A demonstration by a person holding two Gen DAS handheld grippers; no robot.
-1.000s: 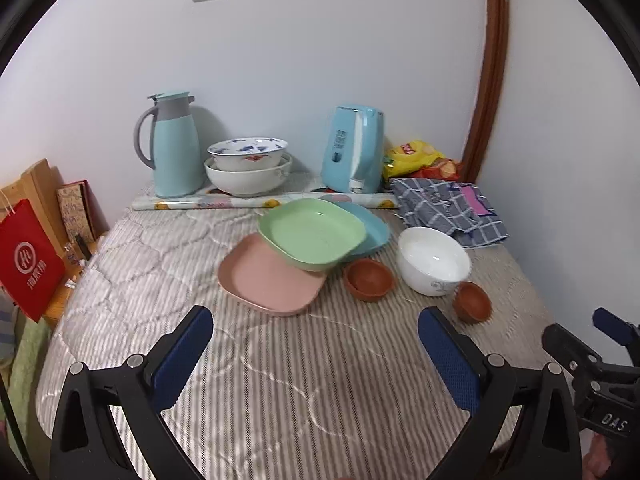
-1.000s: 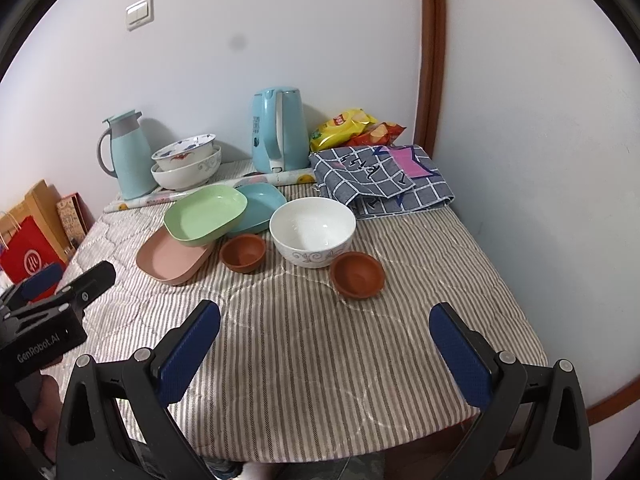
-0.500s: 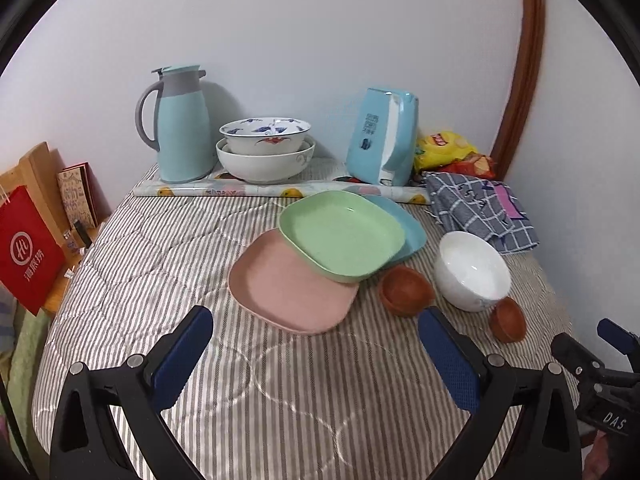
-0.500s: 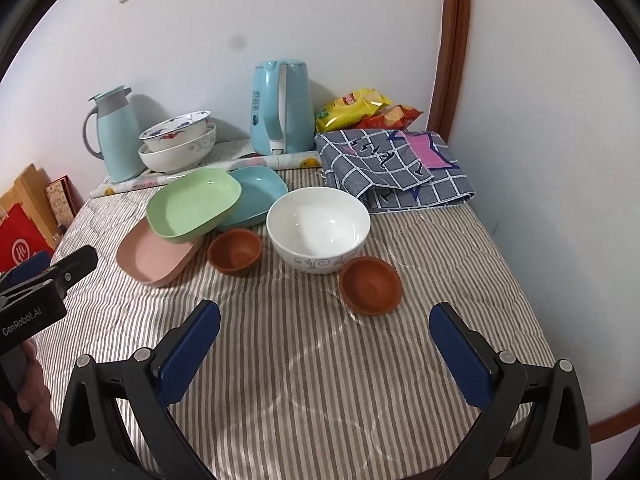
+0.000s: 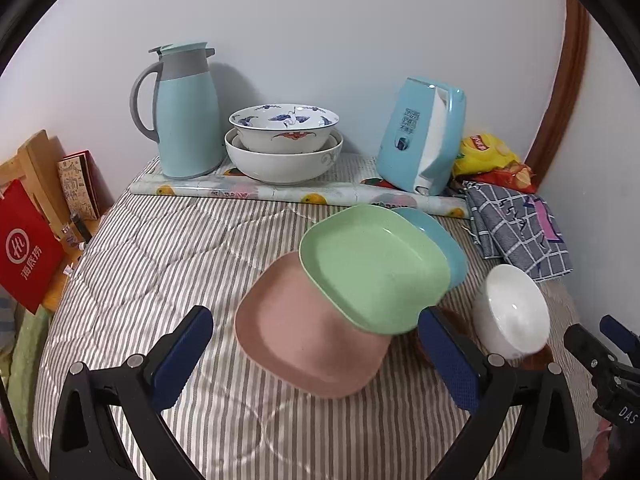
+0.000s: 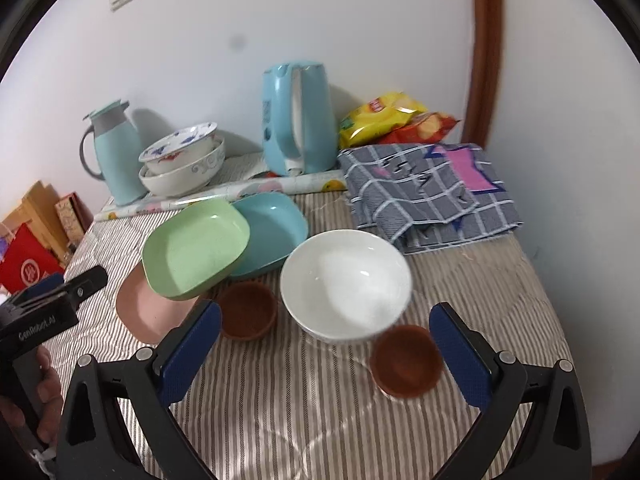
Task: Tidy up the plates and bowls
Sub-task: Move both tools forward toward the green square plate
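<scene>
Both hand-held grippers have advanced toward the dishes since the earlier frames; we now see the plates and bowls larger and closer. Left hand-held gripper [image 5: 316, 354] has its jaws spread wide, holding nothing, with the pink plate [image 5: 308, 340] between and just beyond its pads. Right hand-held gripper [image 6: 326, 346] is likewise spread and empty, framing the white bowl [image 6: 346, 284] and the two small brown bowls [image 6: 248, 310] [image 6: 406, 360].

Layout on the bench [image 6: 280, 408], near to far: pink plate lowest, green plate [image 5: 374, 266] lying tilted over its far edge, blue plate [image 5: 438, 236] partly under the green one. Beyond these, two stacked patterned bowls [image 5: 284, 142] by the wall, flanked by a thermos jug [image 5: 186, 112] and a kettle [image 6: 298, 118].

Handling, our judgement: plates look like light, stiff plastic, best pinched at the raised rim; white bowl looks ceramic, heavier, smooth and breakable, so grip the rim wall firmly. Small brown bowls seem light.

Room: open striped cloth on the near left for stacking; folded checked cloth [image 6: 430, 196] and the bench edge crowd the right
</scene>
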